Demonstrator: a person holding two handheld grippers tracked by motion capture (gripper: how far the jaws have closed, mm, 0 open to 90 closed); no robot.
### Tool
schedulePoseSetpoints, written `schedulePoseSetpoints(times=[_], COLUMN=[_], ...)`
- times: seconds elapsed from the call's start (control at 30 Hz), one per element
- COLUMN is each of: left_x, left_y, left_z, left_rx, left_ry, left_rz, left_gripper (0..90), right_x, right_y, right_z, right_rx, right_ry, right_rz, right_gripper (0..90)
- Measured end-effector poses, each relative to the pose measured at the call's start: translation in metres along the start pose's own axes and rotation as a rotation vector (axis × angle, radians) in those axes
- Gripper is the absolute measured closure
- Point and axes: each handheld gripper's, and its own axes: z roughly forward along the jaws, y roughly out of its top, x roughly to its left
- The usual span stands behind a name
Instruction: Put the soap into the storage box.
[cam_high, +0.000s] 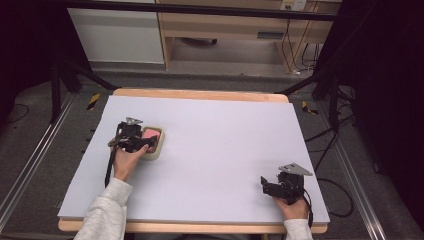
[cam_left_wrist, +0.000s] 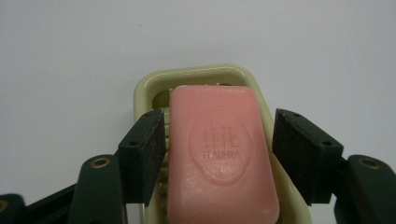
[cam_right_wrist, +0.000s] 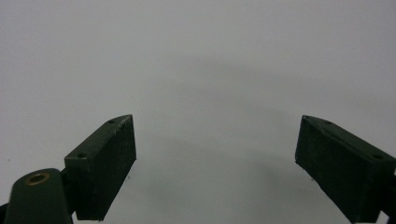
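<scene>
in the left gripper view the left gripper has its jaws parted around a pink soap bar; the left pad sits just at the bar's edge, the right pad stands clear of it with a gap between, so the jaws are not clamped on it; the bar, stamped with an oval emblem, lies in a pale yellow-green soap dish whose rim curves round its far end; in the high view the dish rests on the left part of the grey worktop, the left hand behind it; the right gripper, jaws wide apart with nothing between, sits near the worktop's front right corner, well apart from the dish
</scene>
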Motion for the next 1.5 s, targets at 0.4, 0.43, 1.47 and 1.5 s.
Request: schedulePoseSetpoints(times=[0.4,0.43,1.47,1.5], left_x=[-0.002,-0.002,0.005,0.005], left_y=[0.002,0.002,-0.075,-0.08], left_z=[-0.023,-0.023,-0.075,-0.075], left_rx=[-0.06,-0.06,-0.158,-0.153], left_ry=[-0.042,-0.042,-0.034,-0.03], left_rz=[0.003,0.003,0.013,0.022], left_gripper=[29.9,29.5,25.4,25.2], right_x=[0.0,0.0,-0.006,-0.008], right_y=[0.0,0.0,-0.002,-0.002], right_z=[-0.001,-0.001,-0.005,-0.007], right_rx=[-0.004,-0.004,-0.016,-0.02], right_ry=[-0.001,-0.001,-0.022,-0.023], right_rz=[0.009,0.009,0.035,0.039], right_gripper=[12.6,12.6,12.0,11.9])
